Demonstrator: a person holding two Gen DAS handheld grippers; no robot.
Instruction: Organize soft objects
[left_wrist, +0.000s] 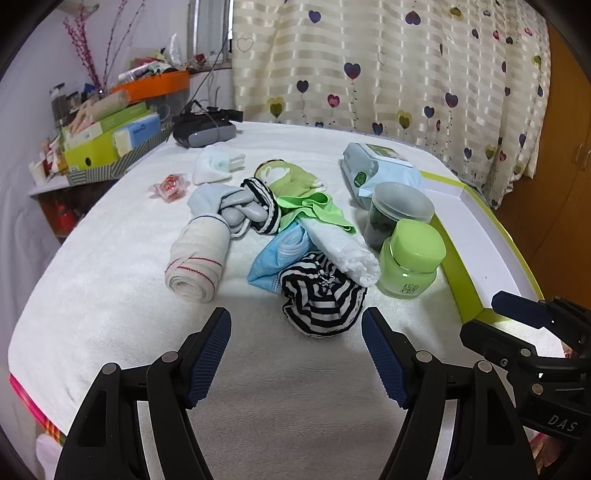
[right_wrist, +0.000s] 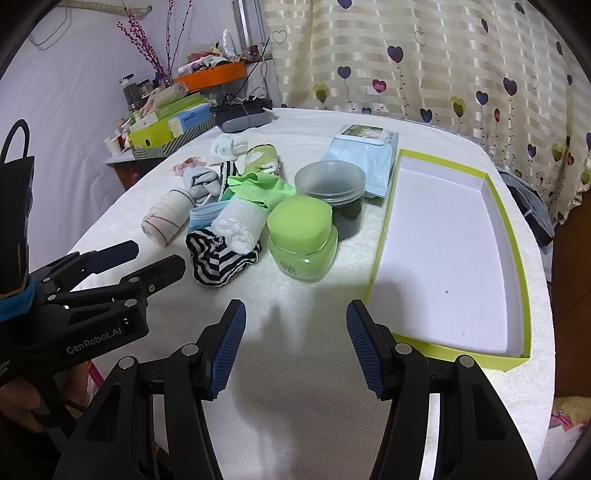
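The left tongs (left_wrist: 296, 325) stand wide apart and hold nothing, low over the white towel (left_wrist: 110, 295) that covers the counter. Just ahead of them, between the blue pads' tips, lies the black-and-white striped cloth (left_wrist: 321, 301), not touched by either pad. Behind it the pile runs on: a blue face mask (left_wrist: 275, 258), a rolled white towel (left_wrist: 343, 251), a green garment (left_wrist: 314, 210) and a rolled bandage (left_wrist: 197, 258) off to the left.

The right tongs (right_wrist: 296, 314) are also wide and empty, near the counter's front edge. The green jar (right_wrist: 303, 240) stands ahead of them, the striped cloth to its left, and the open box (right_wrist: 454, 258) lies along the right edge.
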